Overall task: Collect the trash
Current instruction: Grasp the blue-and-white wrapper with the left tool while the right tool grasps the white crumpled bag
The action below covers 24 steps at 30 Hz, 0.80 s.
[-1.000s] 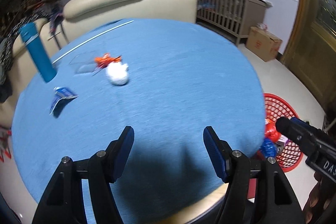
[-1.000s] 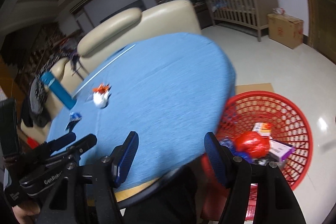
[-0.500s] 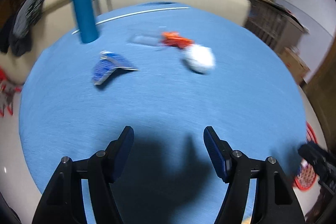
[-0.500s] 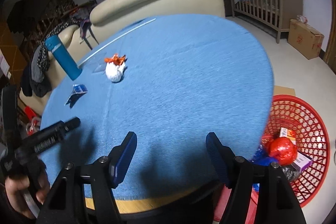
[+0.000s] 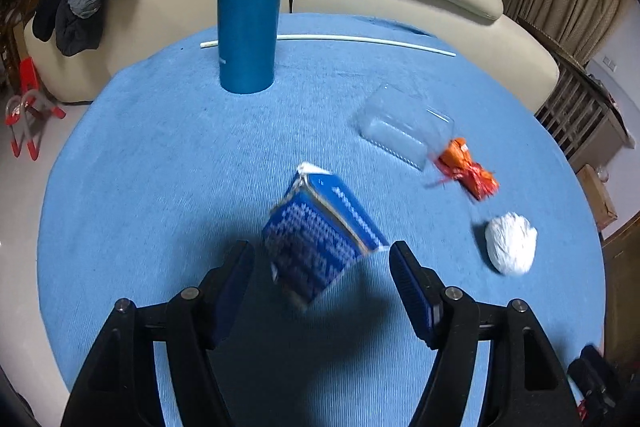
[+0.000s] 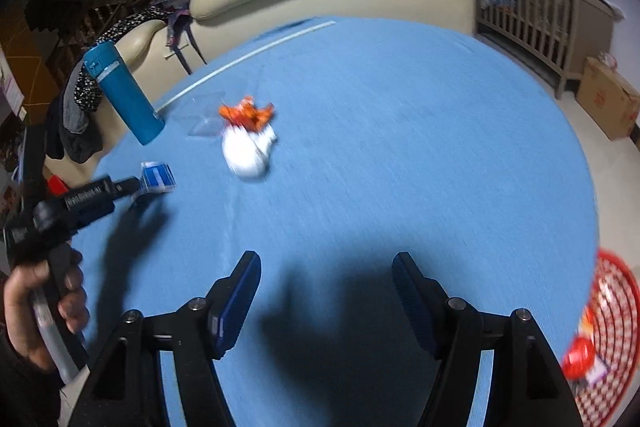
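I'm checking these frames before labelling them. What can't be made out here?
- Blue packet, left wrist view: print smeared by motion blur, unreadable.
- Red basket, right wrist view: cut off by the frame edge, contents blurred.
- Clear plastic tray, left wrist view: transparent and blurred, shape unclear.
- Blue bottle, left wrist view: top cropped.

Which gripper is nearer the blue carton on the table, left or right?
Left. The left gripper is open right at the blue carton, which sits between its fingers. The right gripper is open over bare tablecloth, well away from it.
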Each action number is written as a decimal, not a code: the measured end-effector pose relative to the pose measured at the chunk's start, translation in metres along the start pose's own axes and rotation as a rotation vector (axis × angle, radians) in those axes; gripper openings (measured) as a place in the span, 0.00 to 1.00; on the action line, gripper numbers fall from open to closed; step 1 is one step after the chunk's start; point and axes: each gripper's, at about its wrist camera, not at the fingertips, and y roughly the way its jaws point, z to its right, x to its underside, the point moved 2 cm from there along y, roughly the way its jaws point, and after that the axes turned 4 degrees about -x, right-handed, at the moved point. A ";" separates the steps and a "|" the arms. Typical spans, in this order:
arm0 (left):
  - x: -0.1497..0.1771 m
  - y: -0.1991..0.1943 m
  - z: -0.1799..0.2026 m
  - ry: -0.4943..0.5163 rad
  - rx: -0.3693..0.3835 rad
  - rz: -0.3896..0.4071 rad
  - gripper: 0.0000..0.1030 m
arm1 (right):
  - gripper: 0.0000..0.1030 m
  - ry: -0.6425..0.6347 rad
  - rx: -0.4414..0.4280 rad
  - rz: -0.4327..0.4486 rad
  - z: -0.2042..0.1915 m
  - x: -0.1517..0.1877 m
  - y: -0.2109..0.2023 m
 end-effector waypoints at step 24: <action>-0.021 0.028 -0.014 0.029 -0.001 0.015 0.02 | 0.34 -0.146 -0.053 -0.111 -0.074 -0.064 0.120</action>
